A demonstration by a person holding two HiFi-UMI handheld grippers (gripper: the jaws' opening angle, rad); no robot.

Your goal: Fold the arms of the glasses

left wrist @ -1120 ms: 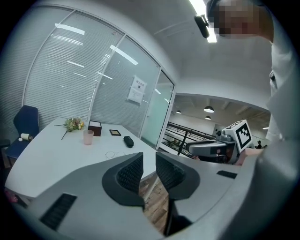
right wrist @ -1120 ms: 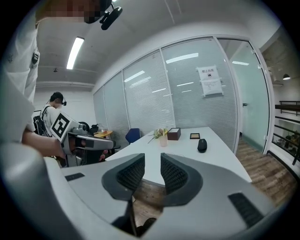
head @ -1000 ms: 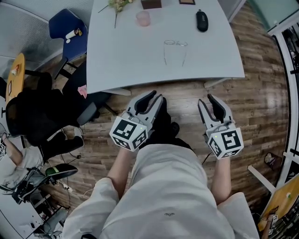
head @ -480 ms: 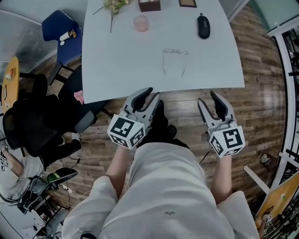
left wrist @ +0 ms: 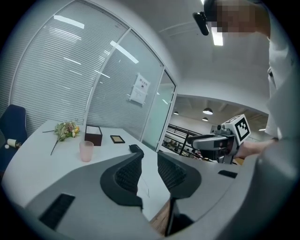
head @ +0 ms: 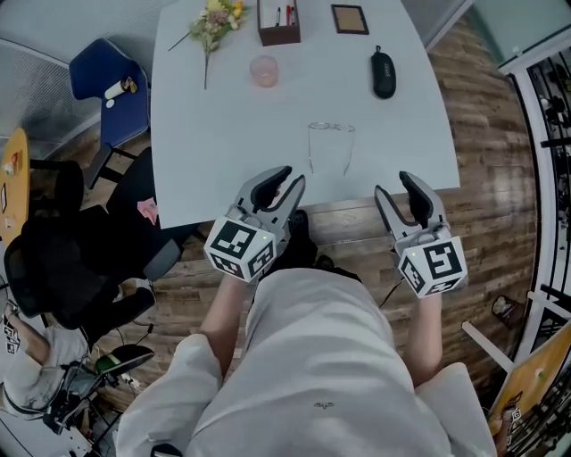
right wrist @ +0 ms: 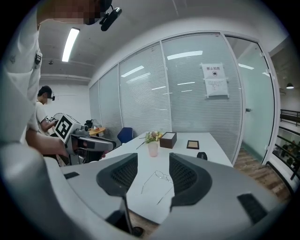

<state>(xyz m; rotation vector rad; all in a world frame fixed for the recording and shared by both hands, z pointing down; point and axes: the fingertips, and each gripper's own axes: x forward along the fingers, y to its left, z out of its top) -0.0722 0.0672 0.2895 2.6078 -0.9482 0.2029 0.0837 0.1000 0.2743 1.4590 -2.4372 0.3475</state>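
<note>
Thin wire-framed glasses [head: 332,143] lie on the white table [head: 214,152] with both arms spread out toward me. In the right gripper view the glasses [right wrist: 159,179] show between the jaws, well beyond them. My left gripper [head: 290,177] hangs at the table's near edge, left of the glasses, jaws a little apart and empty. My right gripper [head: 395,185] hovers just off the near edge, to the right. Its jaws have just been opening and stand wide with nothing between them. Neither gripper touches the glasses.
At the table's far side stand a pink cup [head: 264,70], a black mouse [head: 383,72], a brown box [head: 278,21], a small picture frame [head: 349,19] and a flower sprig [head: 214,22]. A blue chair [head: 107,85] and a black chair [head: 62,259] are at the left.
Both grippers have moved forward from over the wooden floor up to the table's near edge. The right gripper's jaws stand wider apart than before.
</note>
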